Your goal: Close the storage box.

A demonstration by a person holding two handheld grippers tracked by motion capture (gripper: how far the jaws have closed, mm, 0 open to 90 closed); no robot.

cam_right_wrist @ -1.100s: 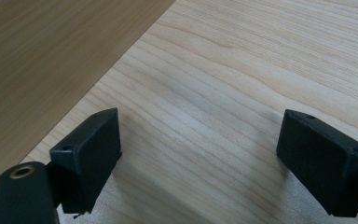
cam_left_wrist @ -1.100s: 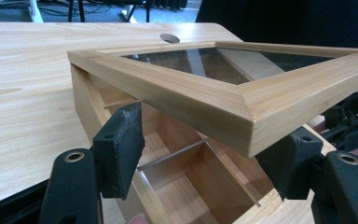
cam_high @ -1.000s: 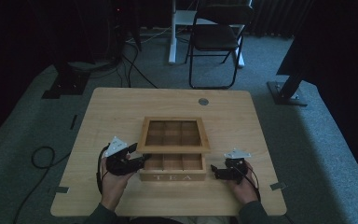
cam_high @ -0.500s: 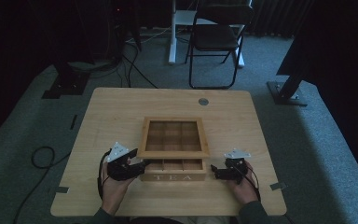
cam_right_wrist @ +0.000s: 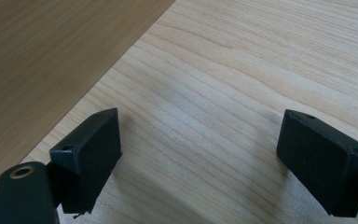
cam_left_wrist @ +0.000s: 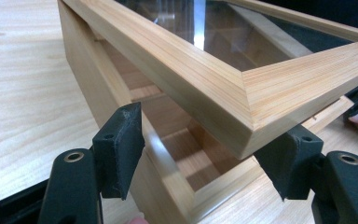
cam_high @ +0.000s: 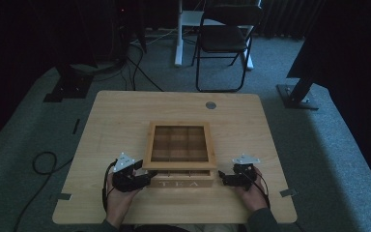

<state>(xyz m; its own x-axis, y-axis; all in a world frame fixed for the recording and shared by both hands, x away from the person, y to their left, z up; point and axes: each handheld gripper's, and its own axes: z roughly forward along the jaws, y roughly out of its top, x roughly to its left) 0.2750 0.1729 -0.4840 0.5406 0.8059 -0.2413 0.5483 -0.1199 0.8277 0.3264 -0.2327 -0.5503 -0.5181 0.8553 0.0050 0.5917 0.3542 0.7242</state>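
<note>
1. Wooden tea box (cam_high: 179, 170) sits near the person's edge of the bench (cam_high: 125, 111), front face lettered "TEA" toward the person, between the two hands.
2. Its glass-paned lid (cam_high: 179, 144) is raised off the base — tilted, with a gap open along the front and the divided compartments visible beneath in the left gripper view.
3. Left gripper (cam_high: 142, 180) is at the box's front-left corner. Fingers (cam_left_wrist: 117, 150) spread wide, one either side of that corner; the lid's corner (cam_left_wrist: 242, 116) hangs above and between them. Whether a finger touches the lid's underside I cannot tell; they are not pinching it.
4. Right gripper (cam_high: 221, 178) rests just beside the box's right end, fingers (cam_right_wrist: 91, 151) spread, bare bench between them, holding nothing.
5. Step in hand, as I judge it: handling the hinged lid with the left gripper while the right waits alongside.
6. Next move calls for — a slow, guided travel of the lid on its hinge, the left fingers kept clear of the gap so nothing is trapped, and the right gripper ready to steady the base if it slides.
</note>
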